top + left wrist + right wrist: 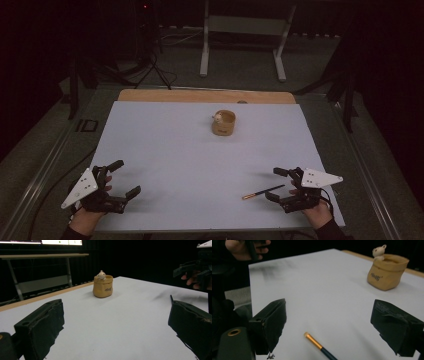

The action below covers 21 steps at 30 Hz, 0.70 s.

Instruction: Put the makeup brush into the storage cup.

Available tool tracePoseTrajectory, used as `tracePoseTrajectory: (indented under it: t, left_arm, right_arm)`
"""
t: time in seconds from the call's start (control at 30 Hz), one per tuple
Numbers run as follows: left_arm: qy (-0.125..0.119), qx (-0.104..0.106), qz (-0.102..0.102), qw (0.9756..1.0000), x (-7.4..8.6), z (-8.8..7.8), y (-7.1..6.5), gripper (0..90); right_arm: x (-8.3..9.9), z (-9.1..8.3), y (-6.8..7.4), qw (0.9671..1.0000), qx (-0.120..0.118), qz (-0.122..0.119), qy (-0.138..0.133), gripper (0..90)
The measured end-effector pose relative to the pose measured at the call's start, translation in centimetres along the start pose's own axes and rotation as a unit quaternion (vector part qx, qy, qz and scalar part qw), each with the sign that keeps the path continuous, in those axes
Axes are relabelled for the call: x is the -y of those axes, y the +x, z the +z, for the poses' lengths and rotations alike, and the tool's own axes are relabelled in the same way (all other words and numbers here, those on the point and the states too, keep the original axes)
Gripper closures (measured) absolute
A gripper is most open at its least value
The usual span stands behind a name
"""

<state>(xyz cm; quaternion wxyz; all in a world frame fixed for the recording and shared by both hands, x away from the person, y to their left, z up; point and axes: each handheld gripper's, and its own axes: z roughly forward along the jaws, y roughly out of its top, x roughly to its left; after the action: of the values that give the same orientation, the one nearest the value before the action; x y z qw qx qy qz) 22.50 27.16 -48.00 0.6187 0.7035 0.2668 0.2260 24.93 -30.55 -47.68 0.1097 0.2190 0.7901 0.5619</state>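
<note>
A tan bag-shaped pot (223, 122) with a small white bear figure on its rim stands at the far middle of the white sheet (190, 150); it also appears in the left gripper view (102, 286) and the right gripper view (387, 271). A dark pen with a gold end (262, 192) lies near the front right, just left of my right gripper (278, 184), whose jaws stand wide apart with nothing between them; the pen (318, 345) lies on the sheet below them. My left gripper (125, 178) rests open at the front left, empty (115, 322).
A wooden table edge (205, 96) runs behind the sheet. Beyond it stand a metal frame (245, 40) and tripod legs on the dark floor. Cables trail along the left side.
</note>
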Motion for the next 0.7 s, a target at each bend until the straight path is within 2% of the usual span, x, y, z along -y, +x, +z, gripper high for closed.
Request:
tracePoseTrajectory:
  t: [0.1,0.23,0.33,0.43,0.6,0.7]
  left_arm:
    - [-0.002,-0.001,0.002,1.0000,-0.1,-0.1,0.0,1.6]
    - [-0.005,-0.001,0.002,1.0000,-0.2,-0.2,0.0,1.6]
    - [-0.005,-0.002,0.004,1.0000,-0.2,-0.2,0.0,1.6]
    - [-0.003,-0.002,0.005,1.0000,-0.2,-0.1,0.0,1.6]
    - [-0.001,-0.002,0.004,1.0000,-0.2,0.0,0.0,1.6]
    - [0.000,-0.002,0.005,1.0000,-0.2,0.0,-0.1,1.6]
  right_arm:
    - [-0.6,-0.1,0.1,0.9998,0.004,-0.002,0.019,13.1]
    - [-1.4,-0.3,0.0,0.9996,0.015,-0.005,0.023,11.4]
    - [-1.7,-0.4,-0.2,0.9992,0.011,-0.006,0.038,11.4]
    - [-1.9,-0.4,-0.4,0.9982,0.018,-0.019,0.054,11.4]
    - [-1.6,-0.5,-1.5,0.9975,-0.002,-0.022,0.068,11.6]
    - [-1.2,-0.6,-2.3,0.9961,-0.023,-0.020,0.082,11.6]
